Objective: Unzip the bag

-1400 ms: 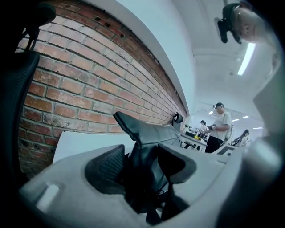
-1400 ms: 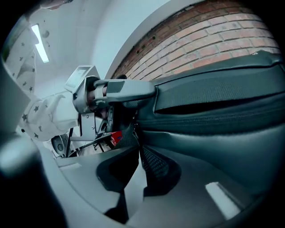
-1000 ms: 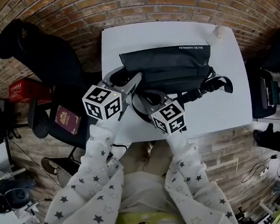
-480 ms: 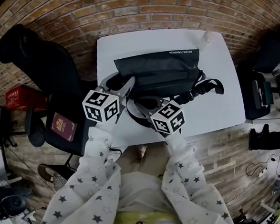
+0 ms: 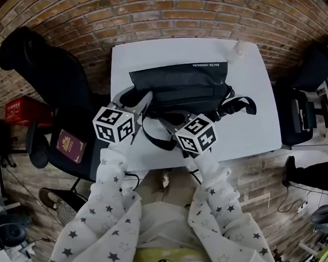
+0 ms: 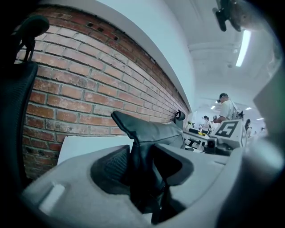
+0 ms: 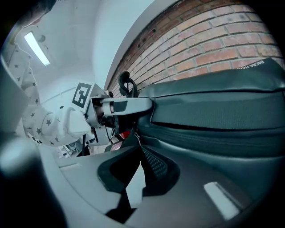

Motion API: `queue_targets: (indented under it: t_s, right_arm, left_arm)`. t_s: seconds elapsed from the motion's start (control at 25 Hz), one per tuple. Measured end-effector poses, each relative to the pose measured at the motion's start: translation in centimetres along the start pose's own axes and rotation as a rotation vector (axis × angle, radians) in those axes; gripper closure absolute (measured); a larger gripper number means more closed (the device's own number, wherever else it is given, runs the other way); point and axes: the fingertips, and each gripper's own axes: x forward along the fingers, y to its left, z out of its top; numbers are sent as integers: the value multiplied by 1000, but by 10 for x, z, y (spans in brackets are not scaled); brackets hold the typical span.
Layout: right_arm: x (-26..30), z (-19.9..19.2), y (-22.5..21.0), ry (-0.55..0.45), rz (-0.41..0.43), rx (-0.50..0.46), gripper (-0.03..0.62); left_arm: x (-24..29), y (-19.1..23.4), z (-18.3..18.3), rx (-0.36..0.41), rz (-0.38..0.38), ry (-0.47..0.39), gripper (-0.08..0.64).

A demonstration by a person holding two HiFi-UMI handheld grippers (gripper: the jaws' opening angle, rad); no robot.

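A black bag (image 5: 178, 85) lies on the white table (image 5: 248, 128). My left gripper (image 5: 133, 102) is at the bag's left end. In the left gripper view a fold of the bag (image 6: 149, 133) stands pinched between the left gripper (image 6: 142, 153) pads. My right gripper (image 5: 178, 126) is at the bag's near edge, with its tips hidden under its marker cube. In the right gripper view the right gripper (image 7: 132, 141) is nearly closed on a small dark zipper pull (image 7: 130, 137) beside the bag's zipper seam (image 7: 213, 133). White table shows through the slit behind the tips.
A loose black strap (image 5: 241, 103) curls off the bag's right end. A small white object (image 5: 240, 47) sits at the table's far right corner. A black office chair (image 5: 43, 57) stands left of the table, with a red booklet (image 5: 68, 145) on a seat. A brick wall runs behind.
The left jaws have drawn in a little on the bag's left end. Both grippers stay at the bag's near side. The head view has shifted slightly.
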Motion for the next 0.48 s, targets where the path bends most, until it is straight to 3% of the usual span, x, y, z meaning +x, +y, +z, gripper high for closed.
queue_targets:
  t_s: [0.48]
  right_arm:
    - [-11,11,-27,84,-62,-71,577]
  left_arm:
    - [14,3,7,-19,4,19,393]
